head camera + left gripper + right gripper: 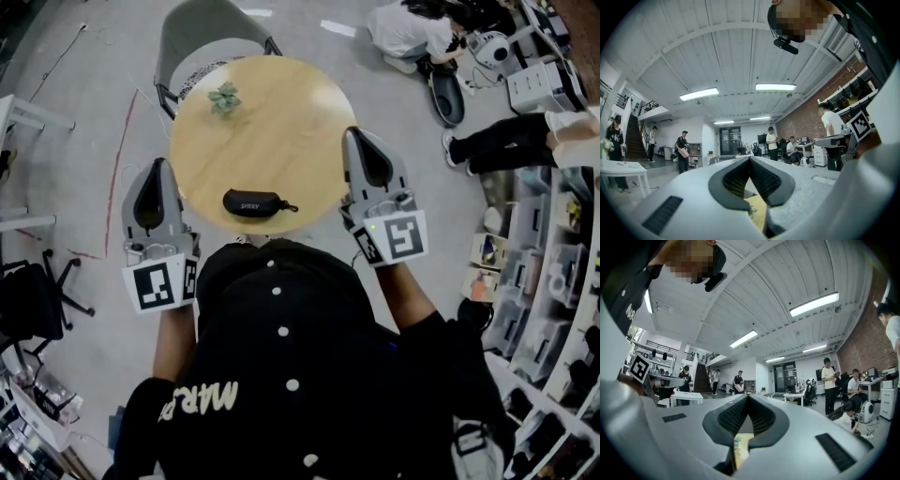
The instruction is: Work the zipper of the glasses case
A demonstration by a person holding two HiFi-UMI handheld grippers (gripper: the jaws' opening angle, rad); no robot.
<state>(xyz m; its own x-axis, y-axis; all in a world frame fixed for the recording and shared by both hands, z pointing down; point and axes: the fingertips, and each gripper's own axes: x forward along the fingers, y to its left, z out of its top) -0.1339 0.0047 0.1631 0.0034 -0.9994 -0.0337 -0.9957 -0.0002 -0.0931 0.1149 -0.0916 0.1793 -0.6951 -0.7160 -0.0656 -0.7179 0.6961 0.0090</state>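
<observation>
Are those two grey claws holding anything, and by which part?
Nothing is held. The left gripper and right gripper are both shut and empty; the black zippered glasses case lies untouched on the round wooden table.

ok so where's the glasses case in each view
Head view: glasses case lies just below centre, near the front edge of the wooden tabletop.
Left gripper view: not in it.
Right gripper view: not in it.
Shared landmark: the tabletop, a yellow sliver at bottom centre of both gripper views.
</observation>
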